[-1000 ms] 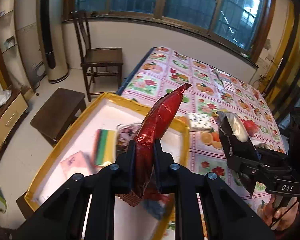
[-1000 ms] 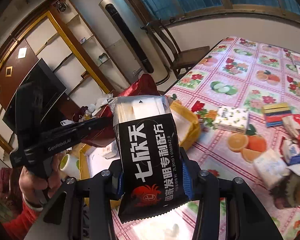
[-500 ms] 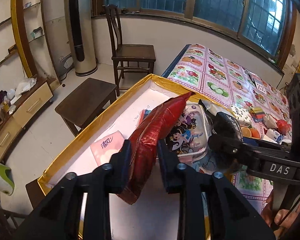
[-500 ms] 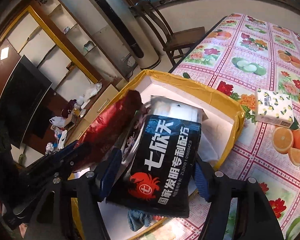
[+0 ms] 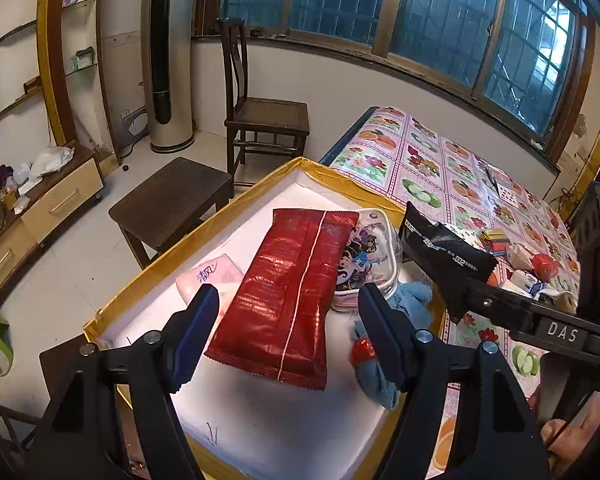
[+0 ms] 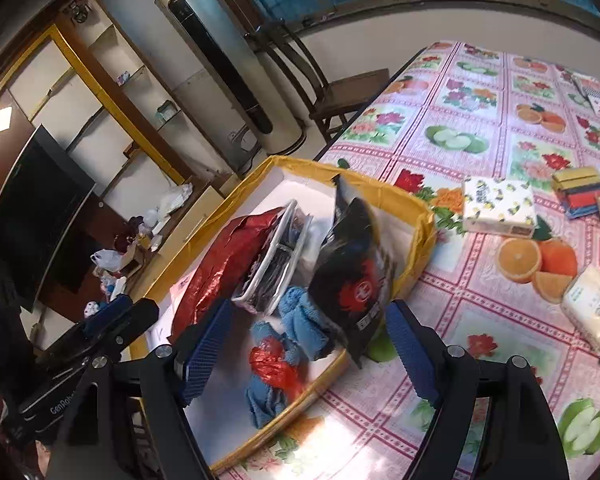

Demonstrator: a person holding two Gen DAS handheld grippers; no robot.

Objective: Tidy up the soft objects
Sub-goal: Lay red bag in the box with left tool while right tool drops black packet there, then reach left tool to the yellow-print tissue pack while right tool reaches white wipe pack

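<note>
The red foil packet (image 5: pixel 292 296) lies flat in the yellow-rimmed white box (image 5: pixel 236 204), just ahead of my open left gripper (image 5: pixel 288 336). In the right wrist view my right gripper (image 6: pixel 308 356) is open wide. The black snack packet (image 6: pixel 352 280) looks blurred and stands tilted at the box's (image 6: pixel 420 216) table-side wall, loose between the spread fingers. The left wrist view shows the same black packet (image 5: pixel 440 252) at the tip of the right gripper's arm (image 5: pixel 540 320).
Also in the box are a pink tissue pack (image 5: pixel 208 276), a clear cartoon pouch (image 5: pixel 364 256), a blue cloth (image 6: pixel 300 320) and red plastic (image 6: pixel 272 364). On the fruit-print tablecloth are tissue packs (image 6: pixel 496 208), (image 6: pixel 592 312) and a coloured stack (image 6: pixel 580 192). A stool (image 5: pixel 168 196) and a chair (image 5: pixel 268 120) stand beyond the box.
Both grippers moved over the box and opened. The red packet dropped flat onto the box floor. The black packet left the right fingers and now leans at the box wall.
</note>
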